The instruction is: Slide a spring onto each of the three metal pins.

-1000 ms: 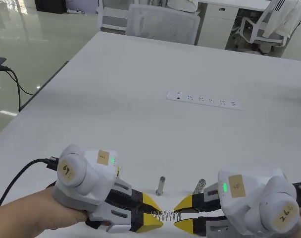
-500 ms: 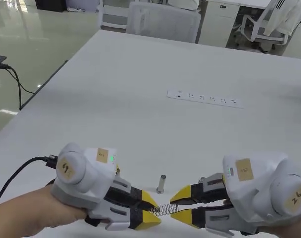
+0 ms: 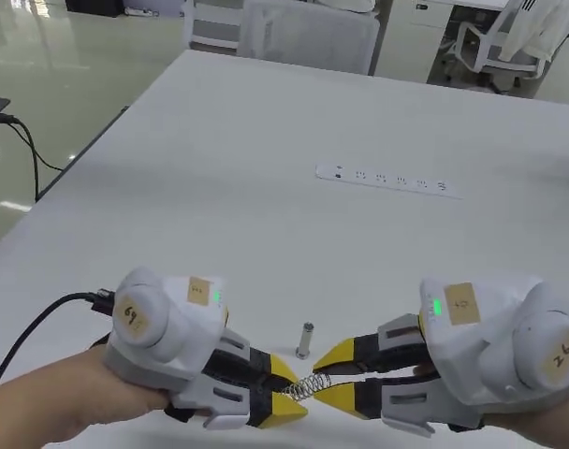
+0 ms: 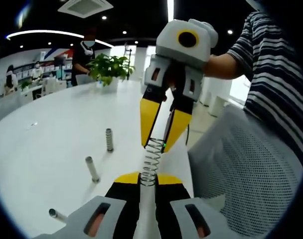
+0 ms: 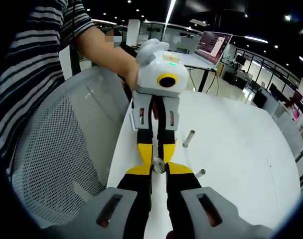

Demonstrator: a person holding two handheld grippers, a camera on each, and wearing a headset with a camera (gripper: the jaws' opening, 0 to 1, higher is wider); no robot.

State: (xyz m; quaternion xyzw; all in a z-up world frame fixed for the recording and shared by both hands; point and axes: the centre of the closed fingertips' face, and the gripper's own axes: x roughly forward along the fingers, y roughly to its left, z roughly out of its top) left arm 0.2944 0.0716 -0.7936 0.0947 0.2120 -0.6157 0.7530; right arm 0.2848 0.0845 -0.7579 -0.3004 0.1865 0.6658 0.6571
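A short steel spring (image 3: 306,385) hangs level between my two grippers, just above the white table (image 3: 266,187) near its front edge. My left gripper (image 3: 286,402) is shut on one end of it. My right gripper (image 3: 324,382) faces it tip to tip, its yellow jaws closed in on the other end. In the left gripper view the spring (image 4: 151,159) rises from my left gripper (image 4: 147,178) to my right gripper (image 4: 158,144). Beside them stand a pin wearing a spring (image 4: 109,139), a bare pin (image 4: 91,169) and a third pin (image 4: 54,214). One bare pin (image 3: 305,339) stands just behind the held spring.
A white power strip (image 3: 387,183) lies across the middle of the table. A black cable (image 3: 41,323) trails from the left gripper over the table's left edge. Office chairs (image 3: 308,37) stand beyond the far edge.
My right gripper has moved left toward the left one and its jaws have narrowed onto the spring's end. The spring now tilts up to the right.
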